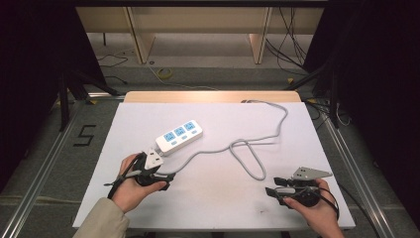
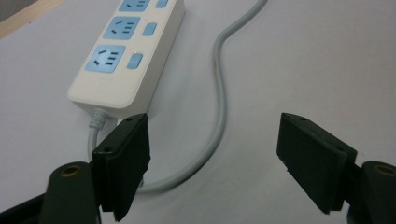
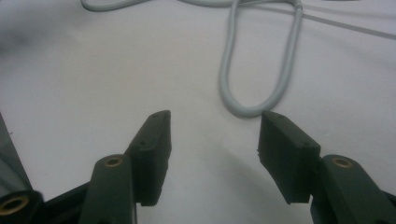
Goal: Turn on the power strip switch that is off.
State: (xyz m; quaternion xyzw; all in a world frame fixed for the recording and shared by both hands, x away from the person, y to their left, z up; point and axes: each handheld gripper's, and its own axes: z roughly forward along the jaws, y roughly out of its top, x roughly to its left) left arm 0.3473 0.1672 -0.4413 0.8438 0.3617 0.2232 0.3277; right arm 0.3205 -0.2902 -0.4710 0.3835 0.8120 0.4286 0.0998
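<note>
In the high view, the white power strip (image 1: 179, 135) lies on the table (image 1: 148, 208) a little left of the middle, nearer to the far edge than to the near one, and its grey cable (image 1: 247, 148) runs right in a loop and leaves over the far edge. The left gripper (image 1: 157, 159) sits just at the near-left end of the strip, where the cable comes out, and the right gripper (image 1: 271, 190) rests near the near-right corner, well apart from the strip. This view gives the whole layout, but it does not tell clearly how the jaws stand. In the left gripper view, the jaws are apart and hold nothing; the power strip (image 2: 126, 56) is just beyond the left jaw, and the cable (image 2: 219, 116) bends between the two jaws. I think the risk is here: if the jaws close now they may catch the cable instead of the body, and a pull on it can drag or turn the strip. In the right gripper view, the jaws are also apart and empty, and the cable loop (image 3: 261, 88) ends just ahead of them, which the left gripper view does not show; a forward push could snag this loop and tug the strip.
</note>
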